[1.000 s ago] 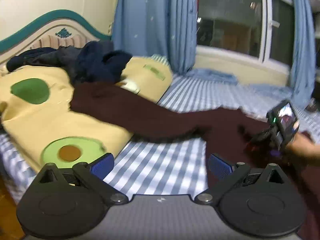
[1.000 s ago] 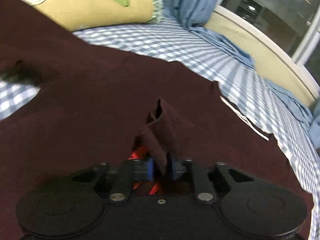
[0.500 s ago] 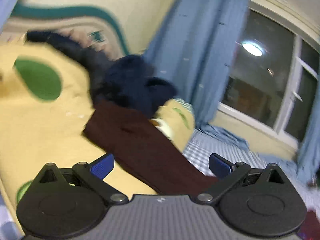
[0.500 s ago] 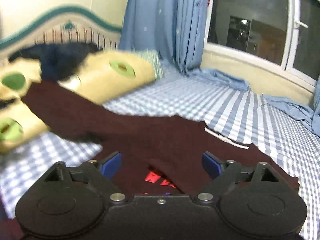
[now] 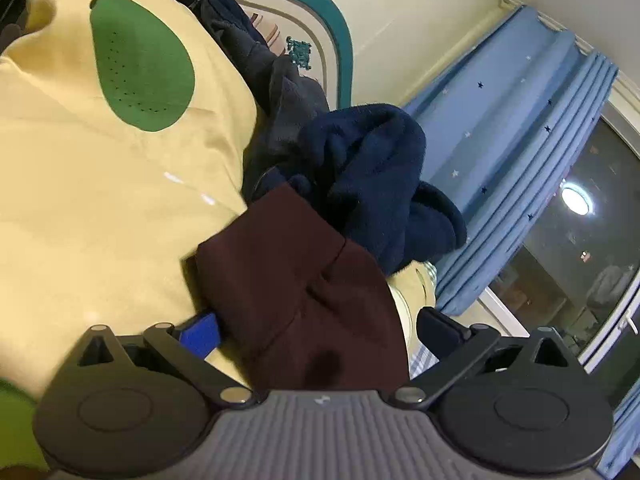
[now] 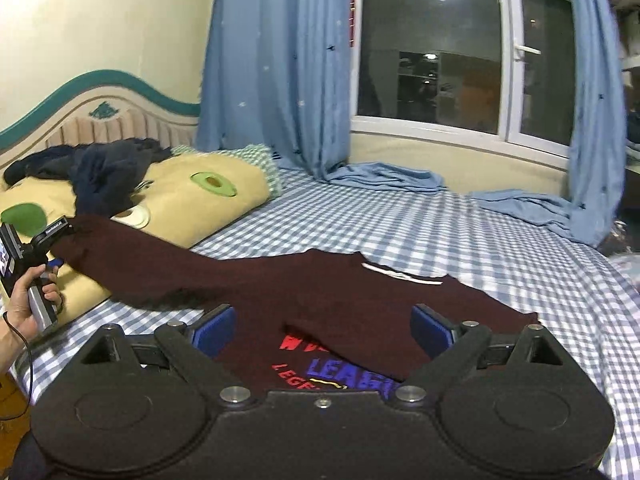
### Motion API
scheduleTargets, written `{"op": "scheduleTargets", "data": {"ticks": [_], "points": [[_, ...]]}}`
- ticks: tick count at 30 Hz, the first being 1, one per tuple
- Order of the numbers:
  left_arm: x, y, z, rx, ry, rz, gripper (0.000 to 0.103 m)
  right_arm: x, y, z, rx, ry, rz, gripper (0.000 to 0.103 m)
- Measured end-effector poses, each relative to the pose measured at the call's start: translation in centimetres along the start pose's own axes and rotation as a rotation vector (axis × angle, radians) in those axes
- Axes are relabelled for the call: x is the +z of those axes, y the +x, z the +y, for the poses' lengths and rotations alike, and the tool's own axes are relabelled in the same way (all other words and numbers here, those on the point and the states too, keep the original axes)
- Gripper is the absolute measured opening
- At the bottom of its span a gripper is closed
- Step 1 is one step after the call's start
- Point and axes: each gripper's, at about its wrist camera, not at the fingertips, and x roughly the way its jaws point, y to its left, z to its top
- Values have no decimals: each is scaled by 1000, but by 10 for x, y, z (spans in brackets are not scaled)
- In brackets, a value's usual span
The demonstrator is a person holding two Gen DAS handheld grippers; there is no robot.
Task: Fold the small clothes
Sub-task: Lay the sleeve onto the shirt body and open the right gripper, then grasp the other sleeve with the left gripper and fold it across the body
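A dark maroon sweatshirt point(image 6: 280, 292) with red and blue lettering lies spread on the checked bed. Its right sleeve is folded over the chest. Its left sleeve stretches out onto the yellow pillow, and the cuff point(image 5: 288, 276) lies between the jaws of my left gripper point(image 5: 320, 328), which is open around it. My right gripper point(image 6: 322, 328) is open and empty, hovering over the sweatshirt's chest. The left gripper also shows at the left edge of the right wrist view point(image 6: 40, 248), at the sleeve end.
A yellow avocado-print pillow point(image 5: 100, 160) lies under the sleeve. A pile of navy clothes point(image 5: 360, 176) sits behind the cuff by the headboard point(image 5: 320, 20). Blue curtains point(image 6: 276, 72) and a window point(image 6: 428, 48) are beyond the blue-checked sheet point(image 6: 460, 240).
My right gripper let go of the folded sleeve, opened and pulled back. My left gripper moved from the bed's front to the far sleeve cuff on the pillow.
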Motion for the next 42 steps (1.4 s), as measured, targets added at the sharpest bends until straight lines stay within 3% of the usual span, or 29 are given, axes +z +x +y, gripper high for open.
{"op": "scheduleTargets", "data": {"ticks": [2, 6, 9, 12, 18, 23, 27, 31, 34, 38, 42], "points": [[1, 2, -4, 28, -4, -8, 87, 0, -2, -5, -25, 16, -6, 94], [0, -2, 1, 81, -38, 22, 26, -4, -7, -15, -49, 39, -4, 94], [4, -13, 2, 42, -73, 37, 17, -9, -12, -25, -58, 54, -11, 94], [8, -33, -25, 11, -15, 3, 12, -16, -17, -40, -76, 96, -11, 94], [-2, -74, -139, -100, 193, -63, 11, -44, -29, -88, -93, 243, 1, 94], [-44, -84, -255, -251, 330, -56, 10, -74, -42, -129, -97, 350, 10, 94], [-109, -81, -351, -353, 422, 4, 10, -96, -57, -156, -104, 402, 14, 94], [-207, -77, -434, -431, 516, 90, 10, -116, -78, -180, -128, 438, 14, 94], [-289, -69, -479, -441, 601, 179, 11, -132, -94, -198, -157, 469, 28, 94], [-396, -54, -504, -373, 757, 319, 10, -154, -116, -220, -206, 507, 63, 94], [-459, -48, -492, -331, 844, 450, 11, -173, -137, -236, -260, 541, 79, 94]]}}
